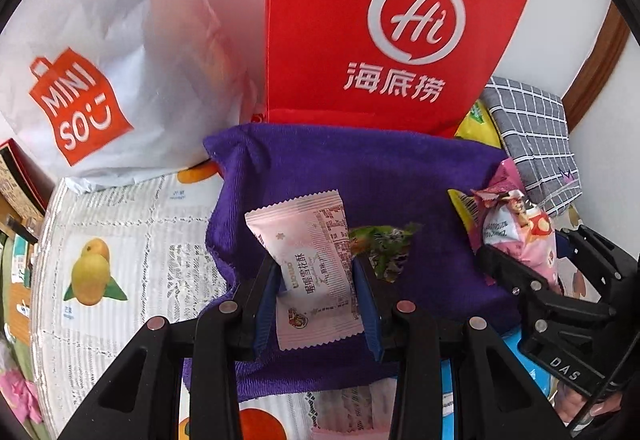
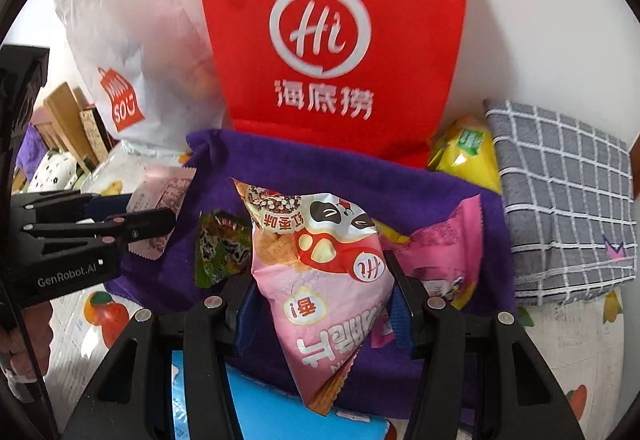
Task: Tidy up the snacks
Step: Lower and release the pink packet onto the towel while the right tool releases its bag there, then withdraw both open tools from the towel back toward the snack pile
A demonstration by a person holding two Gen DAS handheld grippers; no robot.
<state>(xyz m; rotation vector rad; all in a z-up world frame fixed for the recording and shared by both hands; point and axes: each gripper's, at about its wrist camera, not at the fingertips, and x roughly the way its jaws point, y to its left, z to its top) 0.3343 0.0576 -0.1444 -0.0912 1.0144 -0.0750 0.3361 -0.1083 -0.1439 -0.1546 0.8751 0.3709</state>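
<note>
- Left tongs [image 1: 316, 292] clamp a pale pink packet [image 1: 310, 268]; right tongs [image 2: 322, 304] clamp a pink snack bag [image 2: 320, 280].
- A green candy [image 2: 218, 252] and yellow packet [image 2: 466, 156] remain on the purple cloth [image 2: 400, 192]; sorting looks midway.

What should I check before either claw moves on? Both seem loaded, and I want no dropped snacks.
1. Left claw shut on the pale pink flat snack packet: ok.
2. Right claw shut on the pink crinkled snack bag: ok.
3. Both packets lifted off the purple towel: cannot tell.
4. Claws apart from each other: ok.
5. Red fabric tote bag mouth open: cannot tell.
6. Green candy wrapper on the towel, unpicked: not ok.
</note>
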